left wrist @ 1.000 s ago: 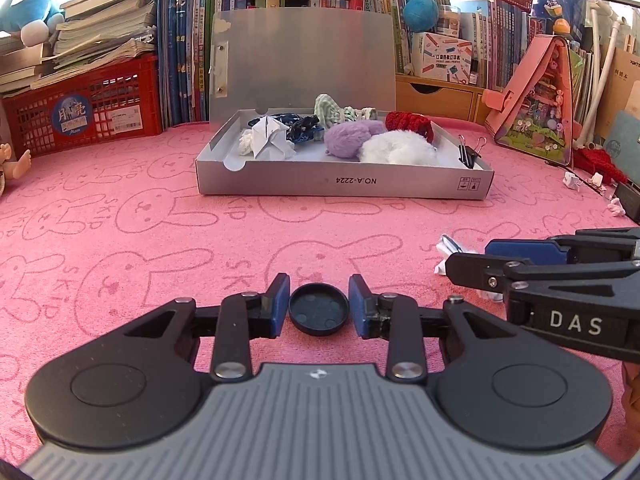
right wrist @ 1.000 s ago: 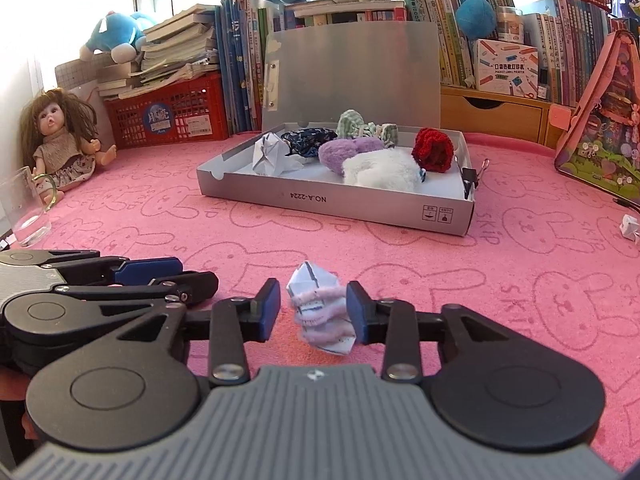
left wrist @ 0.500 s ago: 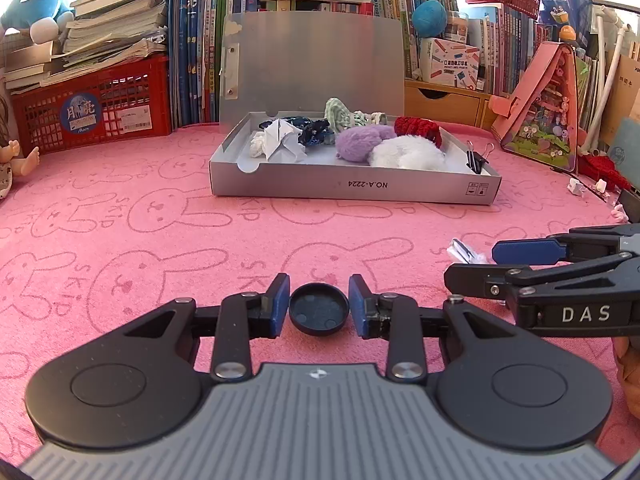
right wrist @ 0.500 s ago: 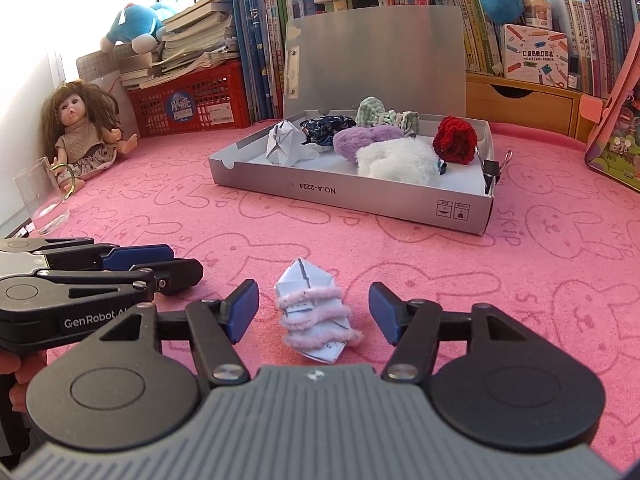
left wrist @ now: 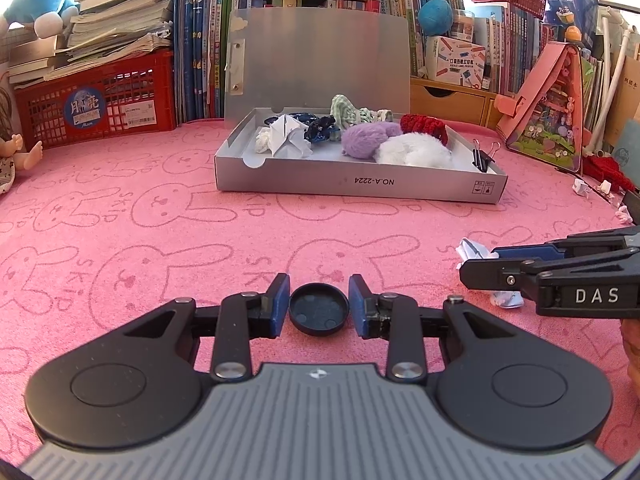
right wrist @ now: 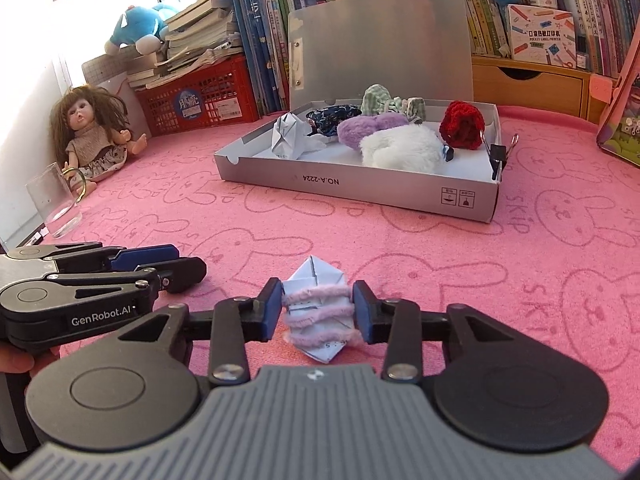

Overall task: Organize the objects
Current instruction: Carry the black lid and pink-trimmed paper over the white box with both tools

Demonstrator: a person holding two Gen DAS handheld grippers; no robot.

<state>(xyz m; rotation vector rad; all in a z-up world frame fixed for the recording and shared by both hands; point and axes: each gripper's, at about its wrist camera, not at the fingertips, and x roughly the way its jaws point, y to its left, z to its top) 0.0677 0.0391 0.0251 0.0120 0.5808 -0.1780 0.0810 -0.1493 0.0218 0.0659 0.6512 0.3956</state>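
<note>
Half a second ago my right gripper [right wrist: 316,310] stood spread wide around the folded paper piece [right wrist: 318,312]; now its blue pads [right wrist: 272,308] press both sides of it, clamped on the paper. My left gripper [left wrist: 319,308] has not changed: its pads bracket the black round cap [left wrist: 319,309], touching or nearly touching its rim, so I read it as holding the cap.

Across the pink bunny-print mat [left wrist: 120,220], the grey cardboard box [left wrist: 360,184] sits at the far middle with its lid standing up behind it. Inside it I see a white fluffy ball [left wrist: 414,150], a purple fluffy ball [left wrist: 366,140], a red crocheted piece [right wrist: 462,124], a folded white paper [left wrist: 286,136] and dark blue patterned cloth [right wrist: 332,116]. A black binder clip [left wrist: 482,156] is on its right wall.

Both grippers are low and level over the near mat, side by side, the left one showing at the left edge of the right wrist view.

The paper piece is white, folded to a point and wrapped by three bands of pink fuzzy wire [right wrist: 320,312]. The cap is shallow, its hollow side facing up.
</note>
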